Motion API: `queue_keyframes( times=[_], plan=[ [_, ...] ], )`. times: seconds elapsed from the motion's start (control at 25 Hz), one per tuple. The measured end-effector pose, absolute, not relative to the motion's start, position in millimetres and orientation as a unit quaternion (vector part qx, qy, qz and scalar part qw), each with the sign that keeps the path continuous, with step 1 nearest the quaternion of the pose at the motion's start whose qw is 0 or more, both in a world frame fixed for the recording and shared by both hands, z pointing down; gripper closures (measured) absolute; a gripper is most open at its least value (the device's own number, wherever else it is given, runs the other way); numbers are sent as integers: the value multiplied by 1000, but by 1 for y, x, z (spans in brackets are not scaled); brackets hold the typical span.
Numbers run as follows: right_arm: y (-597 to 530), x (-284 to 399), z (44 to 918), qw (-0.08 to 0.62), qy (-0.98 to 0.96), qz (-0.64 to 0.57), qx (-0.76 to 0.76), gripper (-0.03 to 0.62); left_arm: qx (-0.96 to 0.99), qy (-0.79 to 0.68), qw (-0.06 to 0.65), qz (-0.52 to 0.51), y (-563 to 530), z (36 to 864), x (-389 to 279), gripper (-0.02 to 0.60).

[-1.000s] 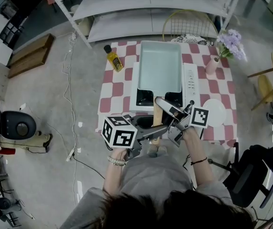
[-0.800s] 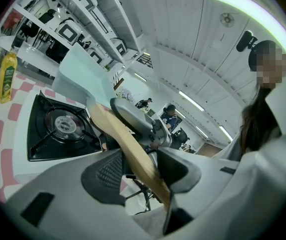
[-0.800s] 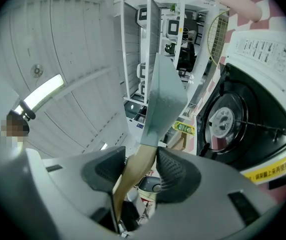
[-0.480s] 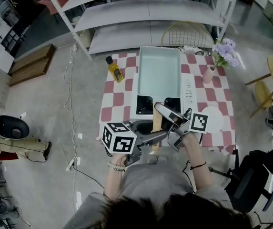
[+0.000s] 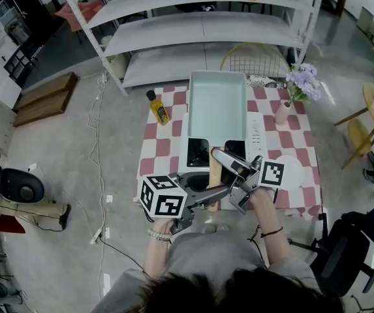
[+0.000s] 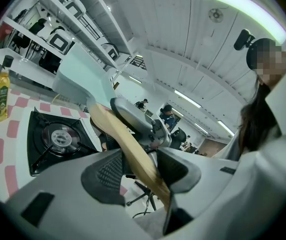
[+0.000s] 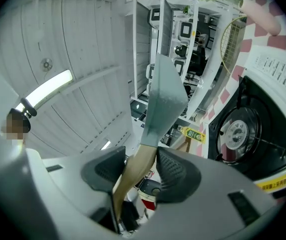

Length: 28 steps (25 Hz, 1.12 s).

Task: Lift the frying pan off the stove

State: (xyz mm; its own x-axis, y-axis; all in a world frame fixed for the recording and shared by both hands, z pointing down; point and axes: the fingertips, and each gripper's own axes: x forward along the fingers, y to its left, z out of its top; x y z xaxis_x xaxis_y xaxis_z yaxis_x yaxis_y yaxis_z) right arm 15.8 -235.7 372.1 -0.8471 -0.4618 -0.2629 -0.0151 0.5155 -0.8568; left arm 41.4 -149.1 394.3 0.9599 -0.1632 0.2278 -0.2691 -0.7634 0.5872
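— Where do we have the frying pan [image 5: 217,103]?

— We hold it up over the white stove [image 5: 260,119], which stands on the checked table [image 5: 162,135]. Its pale rectangular body hangs above the far part of the stove. In our left gripper view the black burner [image 6: 60,139] lies bare below it.

— And our jaws?

— Both pairs are clamped on the wooden handle [image 5: 213,175]. Our left gripper [image 5: 214,193] comes in from the left and bites the handle near its free end. Our right gripper [image 5: 219,156] takes it further up, just by the grey metal neck where the handle joins the pan. In each gripper view we see the pads pressing the wood from both sides.

— What else do we see on the table?

— A yellow oil bottle [image 5: 158,107] stands left of the pan. A pink vase [image 5: 282,113] with lilac flowers is to the right of the stove, and a white plate [image 5: 292,168] lies near our right gripper. Grey shelves [image 5: 200,25] stand beyond the table.
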Motion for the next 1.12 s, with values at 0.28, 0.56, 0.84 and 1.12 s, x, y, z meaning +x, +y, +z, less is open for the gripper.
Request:
queue_keyframes(
  times=[0.28, 0.56, 0.84, 1.12],
  plan=[
    [-235, 18, 358, 237, 845, -459, -139, 385, 941, -116, 307, 80, -149, 382, 43, 377],
    [-233, 18, 344, 236, 854, -442, -139, 385, 947, -112, 290, 76, -147, 371, 43, 377],
    [-229, 20, 329, 239, 859, -430, -137, 385, 952, -109, 275, 76, -144, 359, 43, 377],
    [-225, 22, 320, 243, 863, -421, -138, 385, 956, -104, 263, 75, -140, 352, 45, 377]
  ],
)
